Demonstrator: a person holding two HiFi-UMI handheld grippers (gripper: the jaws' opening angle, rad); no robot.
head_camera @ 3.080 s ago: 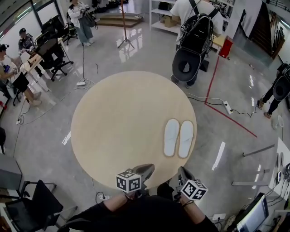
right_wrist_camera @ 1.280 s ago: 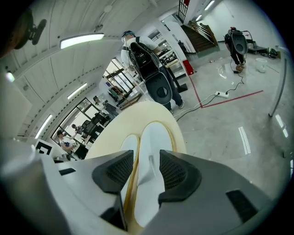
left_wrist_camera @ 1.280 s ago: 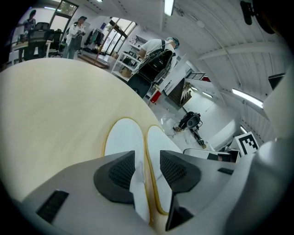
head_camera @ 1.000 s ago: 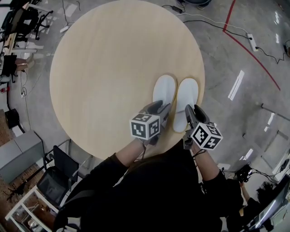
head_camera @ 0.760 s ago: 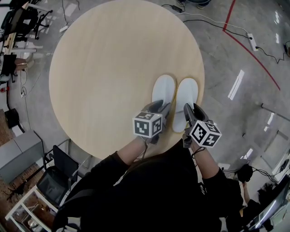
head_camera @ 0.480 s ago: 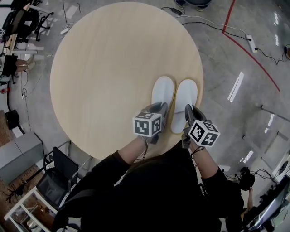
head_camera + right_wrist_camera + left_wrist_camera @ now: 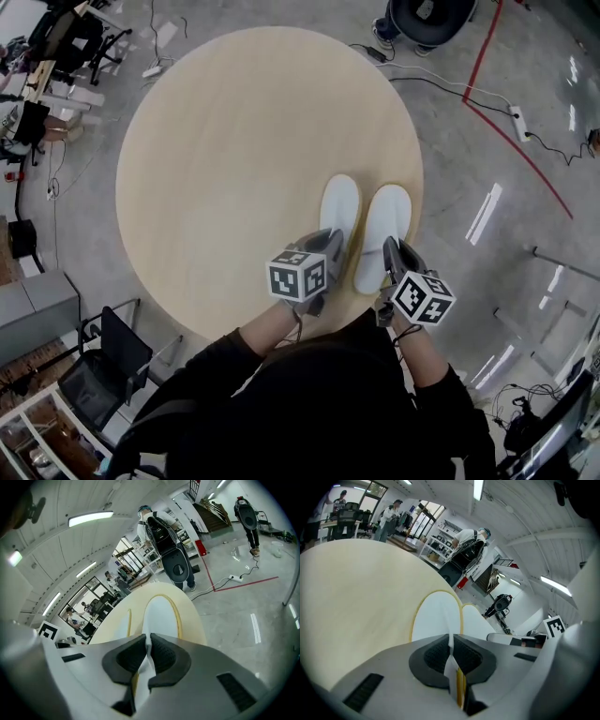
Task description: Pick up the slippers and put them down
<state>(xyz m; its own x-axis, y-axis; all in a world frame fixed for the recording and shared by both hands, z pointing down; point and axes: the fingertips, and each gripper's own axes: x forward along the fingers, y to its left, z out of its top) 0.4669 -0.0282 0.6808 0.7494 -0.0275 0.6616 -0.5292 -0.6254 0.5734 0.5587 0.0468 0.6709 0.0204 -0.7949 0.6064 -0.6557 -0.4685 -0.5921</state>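
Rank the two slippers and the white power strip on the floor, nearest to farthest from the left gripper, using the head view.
1. Left slipper: between the left gripper's jaws, which have just been closing on it.
2. Right slipper: beside it, at the table's right edge.
3. Power strip: floor, far upper right.

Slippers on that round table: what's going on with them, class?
A person holds a gripper in each hand. The left gripper's jaws have just been closing and now pinch the heel edge of the left slipper; the right gripper has done likewise on the right slipper. Both white slippers sit side by side near the table's edge, barely lifted if at all.
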